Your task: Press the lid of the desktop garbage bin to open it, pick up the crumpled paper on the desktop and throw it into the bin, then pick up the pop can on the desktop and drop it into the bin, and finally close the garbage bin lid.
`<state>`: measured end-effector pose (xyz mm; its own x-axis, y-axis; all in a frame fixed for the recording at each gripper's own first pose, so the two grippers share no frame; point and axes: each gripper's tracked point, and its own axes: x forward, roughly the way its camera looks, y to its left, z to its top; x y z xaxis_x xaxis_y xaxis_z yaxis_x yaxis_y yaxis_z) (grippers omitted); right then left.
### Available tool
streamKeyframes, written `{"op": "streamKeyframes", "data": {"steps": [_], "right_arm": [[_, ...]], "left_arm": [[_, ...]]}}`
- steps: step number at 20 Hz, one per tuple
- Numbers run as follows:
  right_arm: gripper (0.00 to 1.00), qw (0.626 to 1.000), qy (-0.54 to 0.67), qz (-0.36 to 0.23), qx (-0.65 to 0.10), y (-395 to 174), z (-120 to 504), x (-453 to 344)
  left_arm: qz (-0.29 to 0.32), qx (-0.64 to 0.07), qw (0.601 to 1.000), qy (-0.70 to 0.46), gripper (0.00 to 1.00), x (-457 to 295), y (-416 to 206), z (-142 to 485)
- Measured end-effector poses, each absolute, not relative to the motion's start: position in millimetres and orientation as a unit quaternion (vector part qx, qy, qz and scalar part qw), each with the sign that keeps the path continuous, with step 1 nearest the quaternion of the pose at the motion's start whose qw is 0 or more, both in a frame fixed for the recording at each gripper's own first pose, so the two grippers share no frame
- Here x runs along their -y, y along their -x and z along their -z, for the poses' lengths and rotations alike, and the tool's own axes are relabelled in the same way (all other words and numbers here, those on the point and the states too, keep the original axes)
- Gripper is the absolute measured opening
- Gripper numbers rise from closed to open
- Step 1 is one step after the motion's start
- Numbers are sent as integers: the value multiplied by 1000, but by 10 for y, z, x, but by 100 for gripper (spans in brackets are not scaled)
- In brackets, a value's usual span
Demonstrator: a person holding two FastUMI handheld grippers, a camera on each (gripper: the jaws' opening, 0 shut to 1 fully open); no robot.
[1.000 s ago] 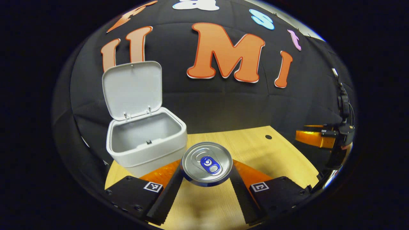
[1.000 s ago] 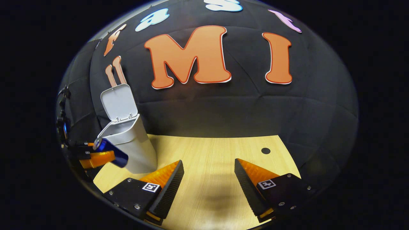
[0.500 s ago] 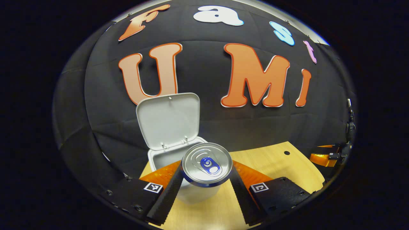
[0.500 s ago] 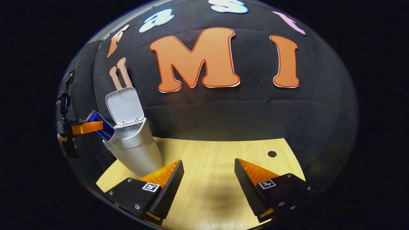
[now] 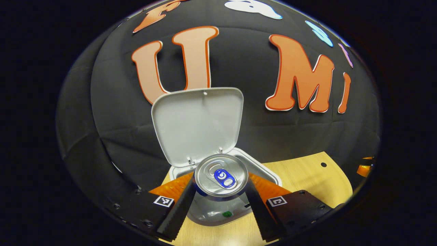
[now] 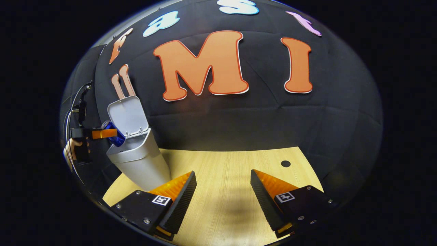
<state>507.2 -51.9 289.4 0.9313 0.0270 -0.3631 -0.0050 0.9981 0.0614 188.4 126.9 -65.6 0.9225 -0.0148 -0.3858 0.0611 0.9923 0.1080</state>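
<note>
The left gripper [image 5: 221, 201] clamps the pop can [image 5: 221, 175] between both fingers, holding it over the open mouth of the garbage bin [image 5: 266, 172]; the lid [image 5: 198, 123] stands upright behind; the right gripper [image 6: 223, 198] hangs open above the bare tabletop [image 6: 222, 164], well right of the bin.

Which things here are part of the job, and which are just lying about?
In the job:
- can, clamped in the left tongs above the bin's mouth
- bin
- bin lid, standing open
- right tongs, open and idle over the table

Just lying about:
- table
- round hole in the tabletop
- small green bit inside the bin
</note>
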Motion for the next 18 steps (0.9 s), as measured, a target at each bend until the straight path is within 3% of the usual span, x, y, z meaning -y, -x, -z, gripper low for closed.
{"op": "streamKeyframes", "data": {"steps": [5, 6, 18], "right_arm": [[95, 980, -30, 5, -195, -4991, -2809, 600], [95, 980, -34, 6, -198, -4983, -2788, 603], [95, 979, -43, -15, -201, -5010, -2756, 443]], "left_arm": [[17, -202, 978, -45, 88, -1259, -1900, 756], [14, -200, 978, -51, 96, -1278, -1898, 731], [14, -140, 986, -89, 96, -1171, -1779, 200]]}}
